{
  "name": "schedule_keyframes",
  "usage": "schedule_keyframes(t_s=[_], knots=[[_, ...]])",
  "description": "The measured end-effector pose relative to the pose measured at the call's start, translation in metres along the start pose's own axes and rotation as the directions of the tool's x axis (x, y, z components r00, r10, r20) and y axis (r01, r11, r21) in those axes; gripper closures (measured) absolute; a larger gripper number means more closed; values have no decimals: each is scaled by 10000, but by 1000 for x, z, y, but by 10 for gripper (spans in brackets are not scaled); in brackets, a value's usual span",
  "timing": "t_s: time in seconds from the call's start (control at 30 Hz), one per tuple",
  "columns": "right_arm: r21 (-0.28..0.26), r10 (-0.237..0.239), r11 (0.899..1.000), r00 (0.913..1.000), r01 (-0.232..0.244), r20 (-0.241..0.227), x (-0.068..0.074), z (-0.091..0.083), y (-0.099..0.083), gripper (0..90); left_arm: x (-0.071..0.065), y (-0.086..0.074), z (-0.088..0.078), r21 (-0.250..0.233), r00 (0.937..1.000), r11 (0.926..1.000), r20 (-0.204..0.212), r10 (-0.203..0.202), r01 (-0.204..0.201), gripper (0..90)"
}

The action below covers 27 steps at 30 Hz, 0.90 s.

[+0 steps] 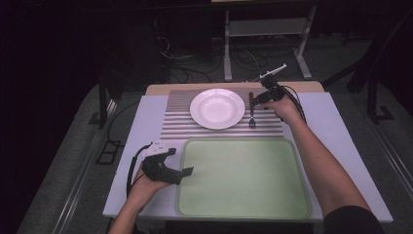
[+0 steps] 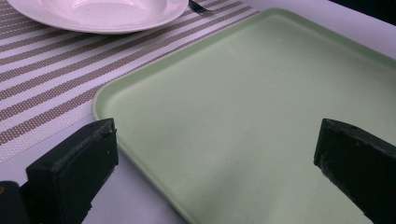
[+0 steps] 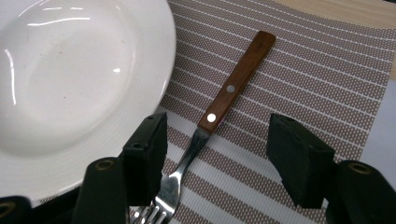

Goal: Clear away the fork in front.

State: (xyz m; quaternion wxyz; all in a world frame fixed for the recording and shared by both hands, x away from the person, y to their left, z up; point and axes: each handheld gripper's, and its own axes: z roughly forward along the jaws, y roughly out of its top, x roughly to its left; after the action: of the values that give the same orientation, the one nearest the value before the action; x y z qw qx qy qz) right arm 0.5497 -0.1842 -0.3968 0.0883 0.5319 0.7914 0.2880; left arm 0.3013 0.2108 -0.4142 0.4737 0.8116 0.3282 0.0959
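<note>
The wooden-handled fork (image 3: 212,119) is lying on the striped placemat (image 3: 299,79) just beside the white plate (image 3: 70,79). The right tongs (image 3: 217,161) are straddling its metal neck, jaws partly open, pads not pressing it. The left tongs (image 2: 215,163) are hanging wide open and empty over the green tray (image 2: 243,93) on the bench (image 1: 146,122).

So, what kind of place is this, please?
Probably a lab or studio set up as a dining table: a striped placemat carries a white plate and a wooden-handled fork, with a green tray nearby. Behind the table, cables on the floor and a metal stand suggest a workshop.
</note>
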Motion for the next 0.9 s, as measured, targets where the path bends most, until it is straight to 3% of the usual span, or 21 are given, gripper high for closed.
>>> schedule_keyframes(t_s=[0.33,0.63,0.9], knots=[[766,411,9962,9990,-423,172,-2,22,12,471,-1,0,0,-13,10000,10000,5,-5,5,0],[1138,465,9923,9986,-492,262,2,39,19,507,-1,0,1,-18,10000,10000,61,-28,28,0],[1760,399,9831,9972,-504,627,3,50,21,544,-1,0,1,-39,9999,10000,67,-79,79,0]])
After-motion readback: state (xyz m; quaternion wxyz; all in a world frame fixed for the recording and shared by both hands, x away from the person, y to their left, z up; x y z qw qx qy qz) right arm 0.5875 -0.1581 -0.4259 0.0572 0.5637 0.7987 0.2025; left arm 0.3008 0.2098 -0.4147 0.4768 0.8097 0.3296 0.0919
